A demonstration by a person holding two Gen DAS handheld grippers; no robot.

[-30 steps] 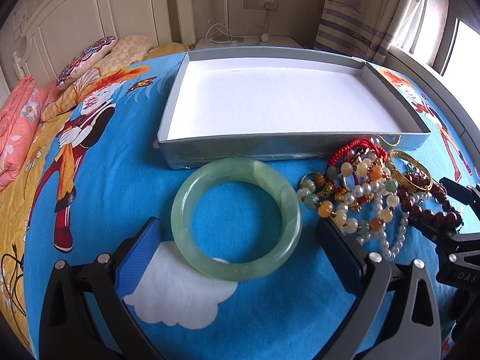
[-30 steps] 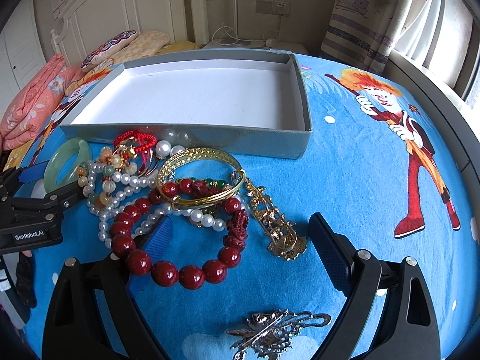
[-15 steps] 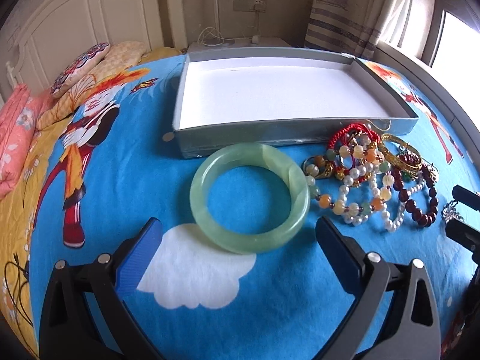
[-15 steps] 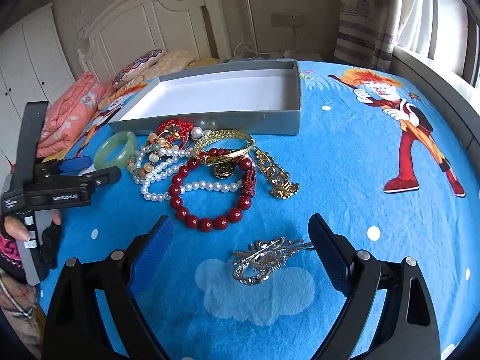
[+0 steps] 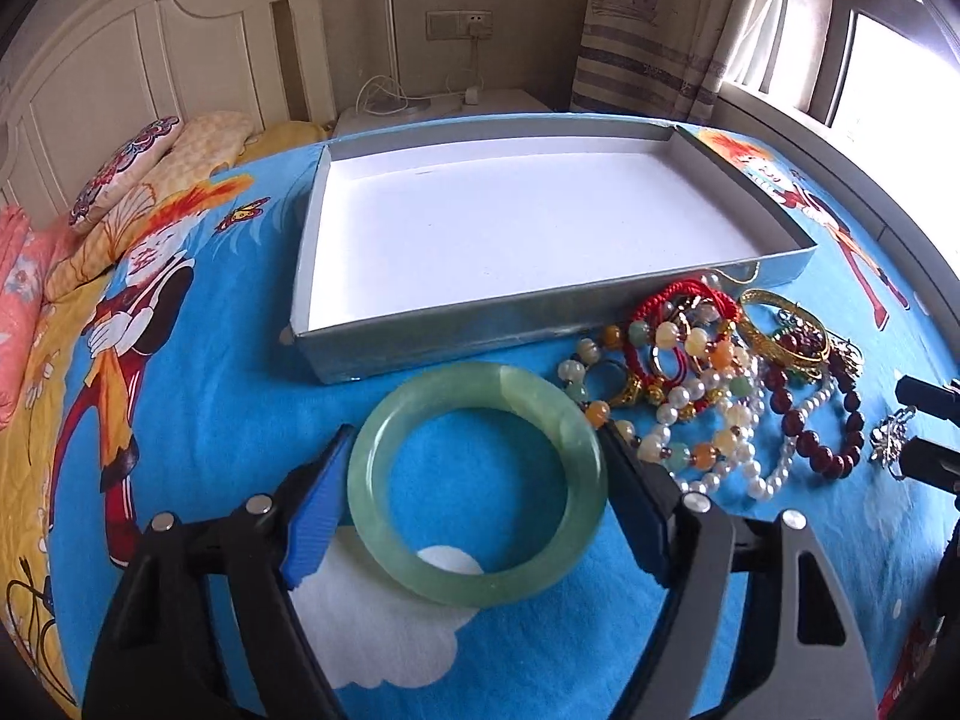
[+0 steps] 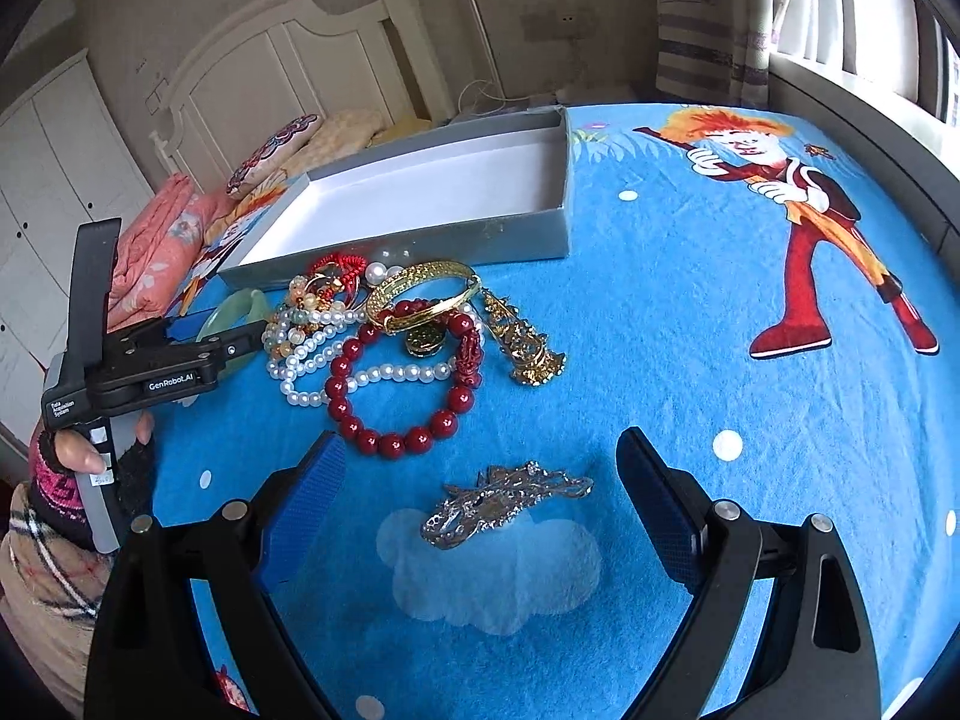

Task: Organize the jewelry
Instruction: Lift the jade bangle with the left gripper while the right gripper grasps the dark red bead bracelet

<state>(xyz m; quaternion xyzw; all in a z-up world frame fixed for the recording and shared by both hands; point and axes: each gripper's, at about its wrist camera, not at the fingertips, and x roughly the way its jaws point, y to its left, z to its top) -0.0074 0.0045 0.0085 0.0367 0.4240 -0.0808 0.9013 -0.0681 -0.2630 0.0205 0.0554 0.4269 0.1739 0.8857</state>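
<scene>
1. Jade-green bangle [image 5: 477, 483] lies flat on the blue bedspread [image 5: 210, 408], just in front of the grey box [image 5: 420, 342], beside the heap of beaded bracelets [image 5: 708, 384].
2. Our left hand-held gripper [image 5: 477, 501] straddles it; its jaws have just been closing, the blue pads at the rim on both sides, though we cannot tell if they press yet.
3. Our right hand-held gripper [image 6: 480, 510] stands wide and empty around a silver brooch [image 6: 504, 504].
4. We judge this the first pickup: finish the squeeze gently, lift level, carry the bangle into the box.
</scene>
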